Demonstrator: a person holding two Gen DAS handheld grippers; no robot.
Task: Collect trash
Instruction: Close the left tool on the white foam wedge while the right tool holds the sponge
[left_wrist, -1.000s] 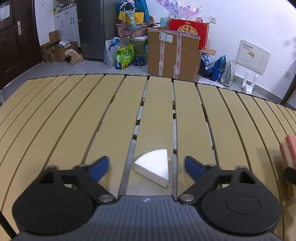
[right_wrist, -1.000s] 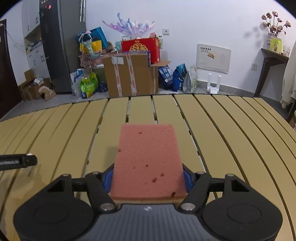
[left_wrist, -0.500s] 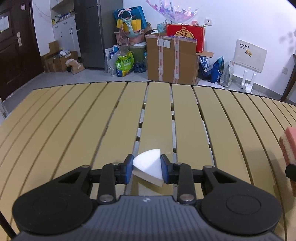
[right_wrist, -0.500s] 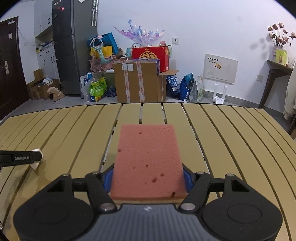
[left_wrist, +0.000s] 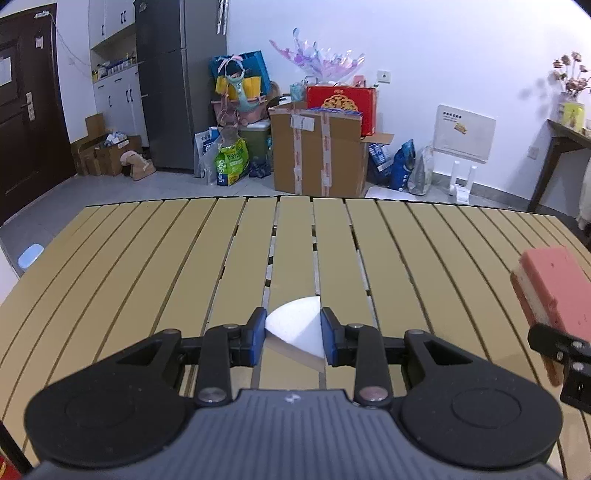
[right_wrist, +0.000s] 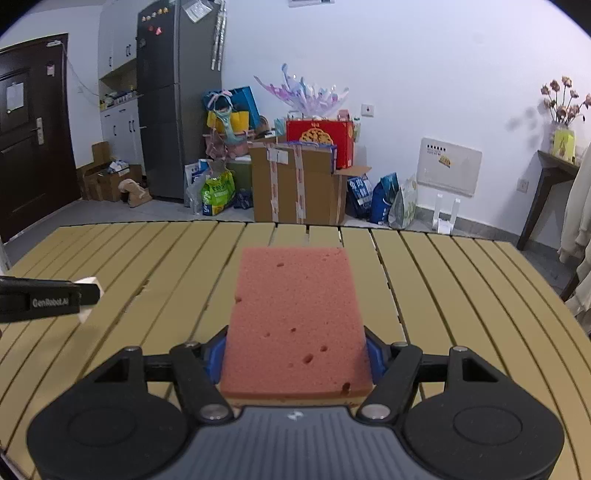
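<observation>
My left gripper is shut on a white wedge of foam and holds it above the yellow slatted table. My right gripper is shut on a pink sponge with a tan underside, also held above the table. The sponge shows at the right edge of the left wrist view. The left gripper's finger and a corner of the foam show at the left of the right wrist view.
The table's far edge faces a cluttered floor with a taped cardboard box, bags and a grey fridge. A dark side table stands at the right wall.
My left gripper closed on the white foam wedge and lifted it off the table. My right gripper rose with the sponge still held.
</observation>
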